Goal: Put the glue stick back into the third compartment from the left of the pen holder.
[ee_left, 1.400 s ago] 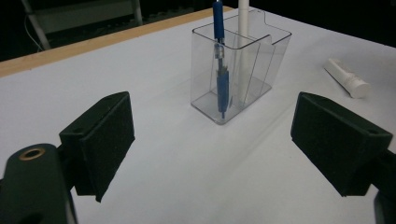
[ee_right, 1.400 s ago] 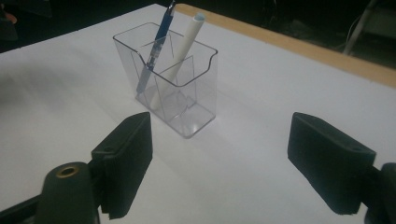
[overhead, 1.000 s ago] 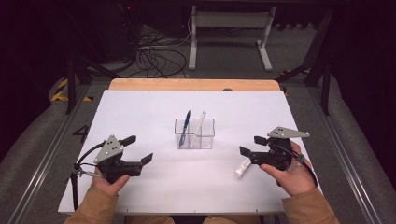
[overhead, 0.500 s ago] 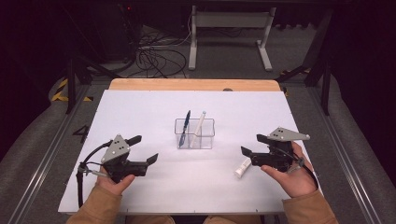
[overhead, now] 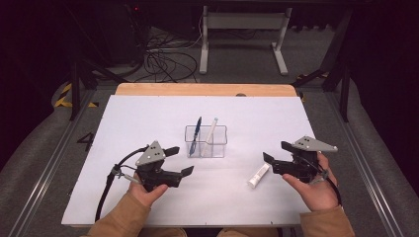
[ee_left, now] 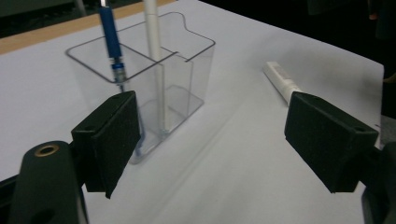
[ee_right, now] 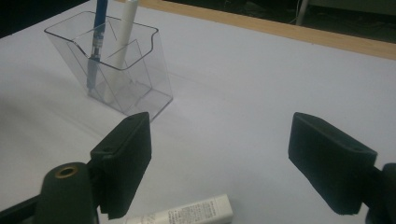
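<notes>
A clear two-compartment holder [overhead: 206,140] stands mid-table with a blue pen [overhead: 196,133] in its left compartment and a white pen [overhead: 211,132] in its right. A white tube [overhead: 259,175] lies flat to the holder's right. My left gripper [overhead: 182,160] is open just left of the holder, pointing at it; its jaws have just been closing a little with nothing between them. The left gripper view shows the holder [ee_left: 187,70] ahead and the tube [ee_left: 280,79] beyond. My right gripper [overhead: 275,152] is open beside the tube, whose end [ee_right: 187,212] lies below its jaws.
A white sheet [overhead: 148,118] covers the table, with a wooden strip [overhead: 197,90] along the far edge. Metal rails [overhead: 54,163] run down both sides. Cables [overhead: 163,59] and a desk frame [overhead: 242,29] sit on the floor behind.
My left gripper has moved right, closer to the holder. The right gripper and the tube have stayed about where they were.
</notes>
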Demonstrator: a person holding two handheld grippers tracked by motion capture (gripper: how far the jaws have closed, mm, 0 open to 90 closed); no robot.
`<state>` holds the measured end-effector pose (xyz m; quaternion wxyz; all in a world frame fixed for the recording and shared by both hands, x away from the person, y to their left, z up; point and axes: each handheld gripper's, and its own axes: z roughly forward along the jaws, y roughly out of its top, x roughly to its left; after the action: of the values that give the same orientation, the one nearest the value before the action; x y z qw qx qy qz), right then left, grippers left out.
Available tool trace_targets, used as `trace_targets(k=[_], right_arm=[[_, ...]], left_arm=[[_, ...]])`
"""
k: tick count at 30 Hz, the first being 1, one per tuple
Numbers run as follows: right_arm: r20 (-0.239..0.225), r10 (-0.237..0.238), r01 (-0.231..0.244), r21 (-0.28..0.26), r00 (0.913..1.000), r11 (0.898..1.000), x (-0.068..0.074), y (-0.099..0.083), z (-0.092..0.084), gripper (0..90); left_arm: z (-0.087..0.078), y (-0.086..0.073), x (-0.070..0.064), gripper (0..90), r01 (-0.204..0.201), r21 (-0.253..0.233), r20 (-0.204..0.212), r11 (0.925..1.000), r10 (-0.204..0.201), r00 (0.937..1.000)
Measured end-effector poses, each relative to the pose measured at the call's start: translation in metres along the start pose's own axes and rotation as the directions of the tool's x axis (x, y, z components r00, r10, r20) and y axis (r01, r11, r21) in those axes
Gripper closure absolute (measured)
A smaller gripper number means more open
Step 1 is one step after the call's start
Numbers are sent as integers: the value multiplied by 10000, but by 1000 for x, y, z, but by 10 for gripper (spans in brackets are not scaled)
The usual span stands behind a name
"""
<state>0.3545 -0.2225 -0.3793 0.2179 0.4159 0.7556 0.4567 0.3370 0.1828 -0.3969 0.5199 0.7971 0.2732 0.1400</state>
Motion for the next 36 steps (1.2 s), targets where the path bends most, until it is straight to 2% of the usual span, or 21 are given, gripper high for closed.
trace_targets(k=[2, 4, 6, 13, 15, 18, 30, 36], right_arm=[[10, 39, -39, -20, 10000, 10000, -2, -1, -1, 220], [21, 68, -68, -69, 10000, 10000, -3, -1, -2, 221], [9, 102, -102, -115, 9999, 9999, -4, -1, -3, 221], [-11, 69, -69, -225, 10000, 9997, -9, 0, -2, 219], [-15, 102, -103, -254, 9999, 9996, -9, 1, -3, 219], [-52, 102, -104, -297, 9999, 9995, -11, 2, -3, 219], [-13, 174, -174, -419, 9998, 9990, -16, 3, -5, 219], [-6, 248, -248, -472, 9997, 9986, -19, 2, -7, 219]], left_arm=[[6, 5, -6, 195, -35, 115, 161, 9999, 33, 9999], [12, 10, -13, 195, -281, 97, 226, 9996, 279, 9994], [19, 15, -18, 192, -285, 173, 373, 9994, 278, 9989], [43, 31, -35, 187, -675, 433, 481, 9968, 654, 9967], [49, 33, -37, 187, -481, 419, 635, 9980, 453, 9970], [58, 35, -40, 186, -443, 511, 796, 9977, 402, 9960], [89, 48, -55, 201, -555, 749, 1123, 9956, 469, 9926], [111, 50, -64, 214, -702, 1140, 1224, 9910, 561, 9909]])
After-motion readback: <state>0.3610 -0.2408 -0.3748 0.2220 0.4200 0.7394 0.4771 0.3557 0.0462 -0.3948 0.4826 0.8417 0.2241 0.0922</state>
